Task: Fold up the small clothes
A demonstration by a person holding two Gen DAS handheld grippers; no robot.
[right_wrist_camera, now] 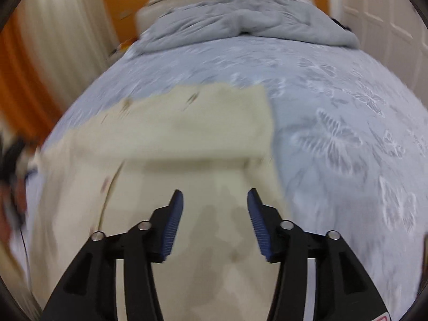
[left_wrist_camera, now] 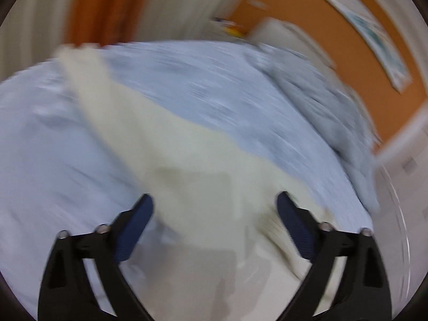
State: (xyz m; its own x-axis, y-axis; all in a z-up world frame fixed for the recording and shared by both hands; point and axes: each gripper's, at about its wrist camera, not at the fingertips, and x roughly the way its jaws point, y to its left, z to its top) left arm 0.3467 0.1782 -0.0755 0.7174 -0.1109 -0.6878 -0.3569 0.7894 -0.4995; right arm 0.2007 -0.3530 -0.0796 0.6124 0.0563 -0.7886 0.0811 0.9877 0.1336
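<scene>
A cream-coloured small garment (left_wrist_camera: 171, 144) lies spread on the light blue bedspread (left_wrist_camera: 214, 80). In the left wrist view it is heavily blurred and runs from the far left down between the fingers. My left gripper (left_wrist_camera: 215, 203) is open and empty above its near part. In the right wrist view the garment (right_wrist_camera: 187, 139) shows a folded layer with a straight right edge. My right gripper (right_wrist_camera: 215, 200) is open and empty, just above the garment's near part.
A rumpled grey duvet (right_wrist_camera: 240, 21) is bunched at the head of the bed (right_wrist_camera: 347, 133). Orange walls, pale curtains (right_wrist_camera: 61, 34) and a white door (right_wrist_camera: 379, 13) surround the bed. A dark blurred object (right_wrist_camera: 12, 160) sits at the left edge.
</scene>
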